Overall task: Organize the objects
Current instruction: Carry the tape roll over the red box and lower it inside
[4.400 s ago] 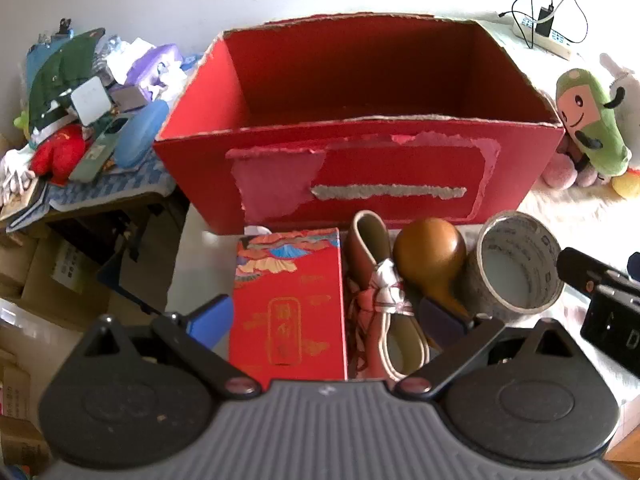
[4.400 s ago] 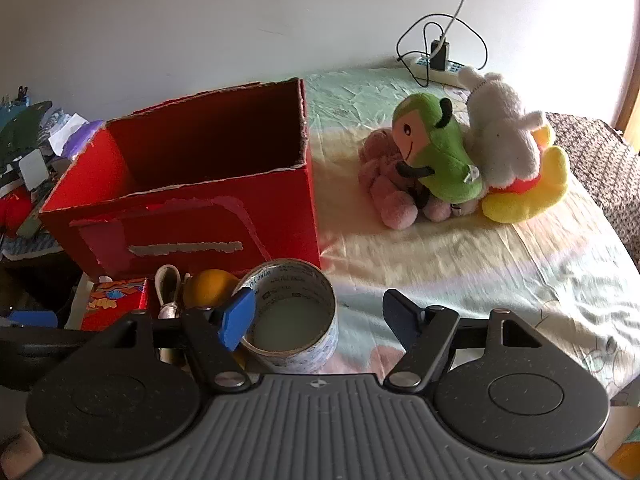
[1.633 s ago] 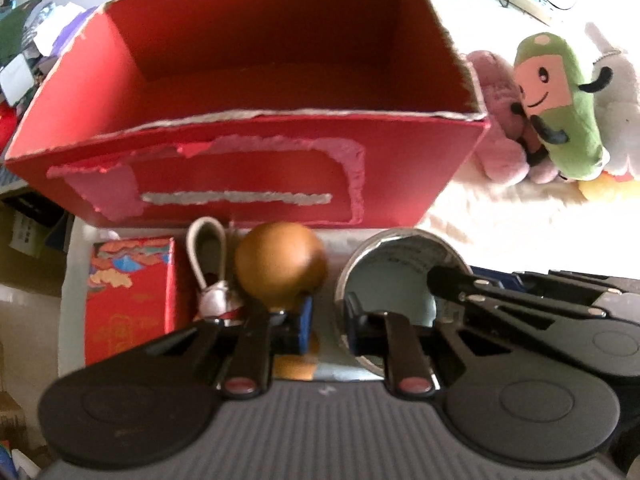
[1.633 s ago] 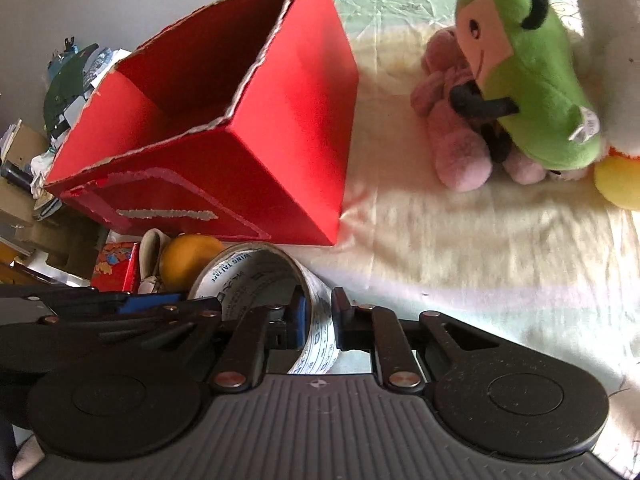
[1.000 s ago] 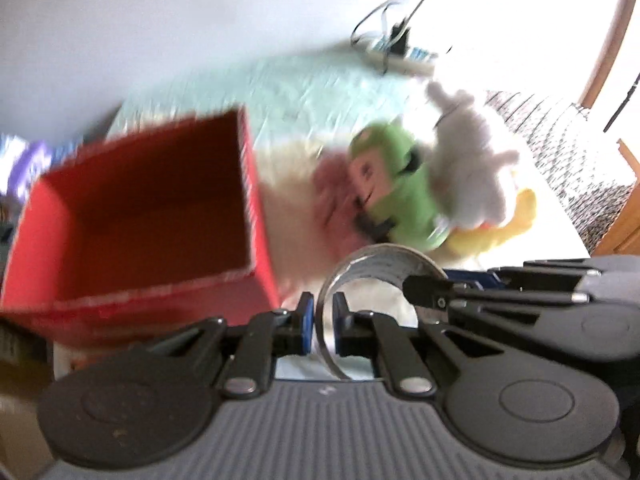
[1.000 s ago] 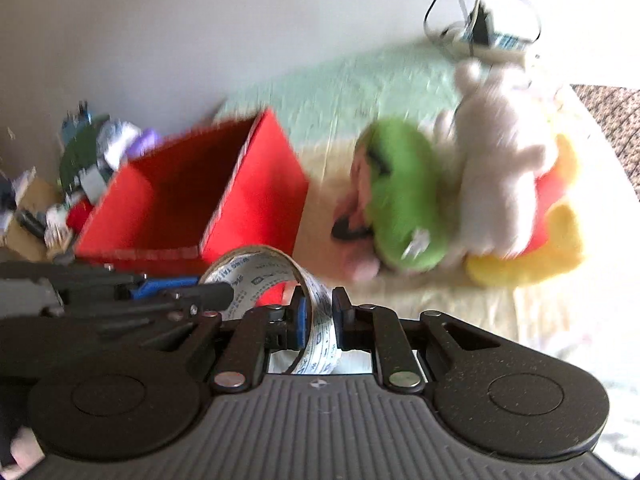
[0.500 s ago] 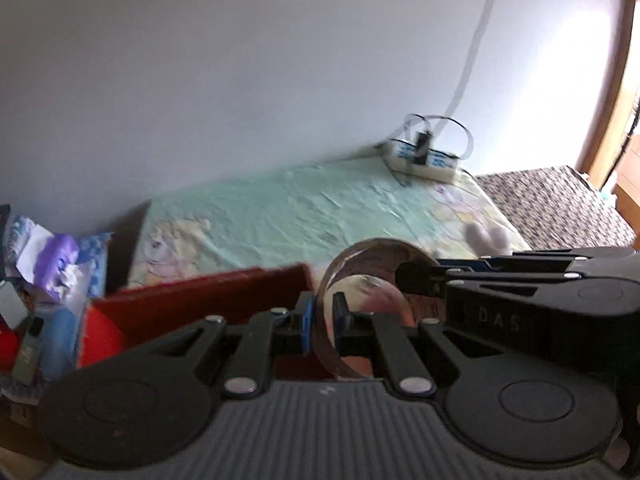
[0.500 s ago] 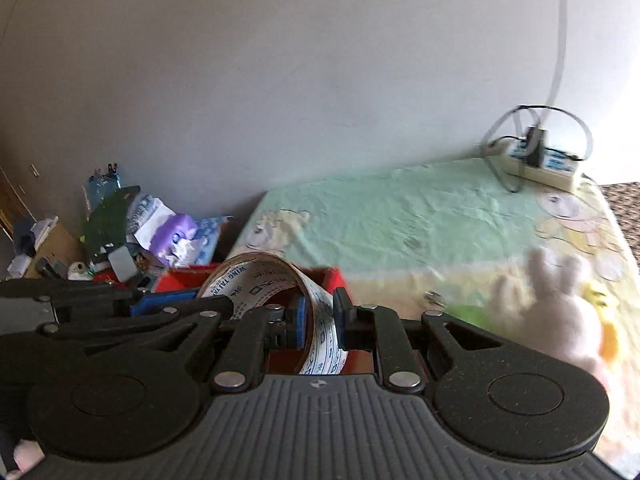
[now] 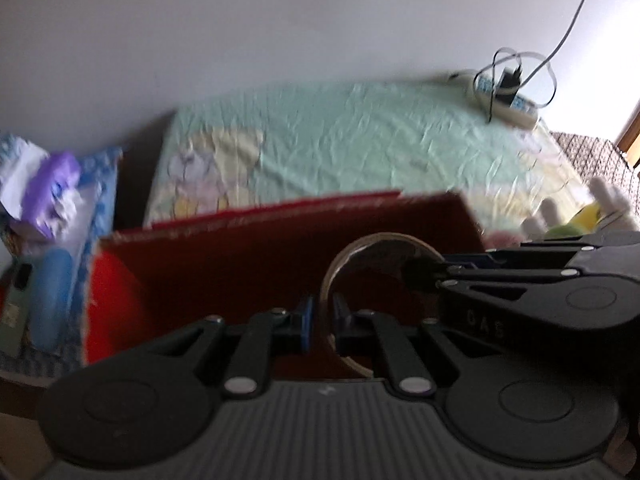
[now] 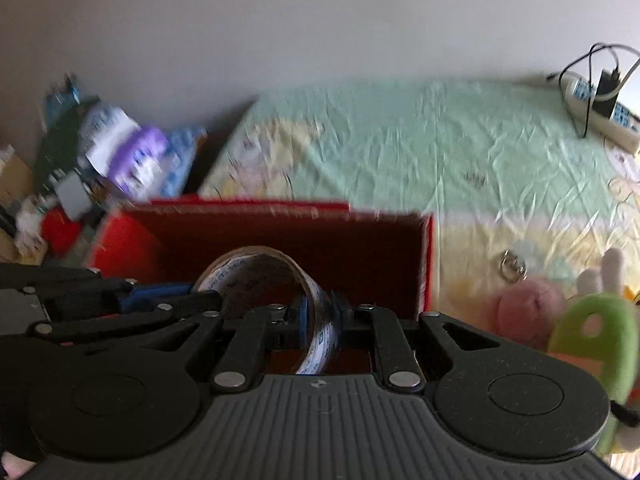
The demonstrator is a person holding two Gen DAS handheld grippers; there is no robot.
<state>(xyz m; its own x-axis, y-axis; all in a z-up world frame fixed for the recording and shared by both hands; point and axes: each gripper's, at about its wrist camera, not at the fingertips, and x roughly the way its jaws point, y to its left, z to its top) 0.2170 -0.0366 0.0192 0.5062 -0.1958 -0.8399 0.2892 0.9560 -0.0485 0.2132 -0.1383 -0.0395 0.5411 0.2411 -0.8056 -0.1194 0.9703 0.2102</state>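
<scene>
Tape roll [image 9: 374, 246] above red box [image 9: 248, 264]
Pinched at lower centre by both closed claws, left claw [image 9: 320, 322] and right claw [image 10: 320, 322].

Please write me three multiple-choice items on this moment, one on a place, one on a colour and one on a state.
1. Where is the tape roll?
A. Lying on the bedsheet
B. Held up in front of the open box
C. On the plush toys

2. What colour is the box?
A. Red
B. Green
C. White

3. How is the tape roll held?
A. By the left gripper alone
B. By neither gripper
C. By both grippers, one on each side of the ring

Answers:
1 B: in both wrist views the roll hangs between the fingers with the box's opening behind it.
2 A: its walls show red.
3 C: the left gripper and the right gripper each pinch the ring's wall.
</scene>
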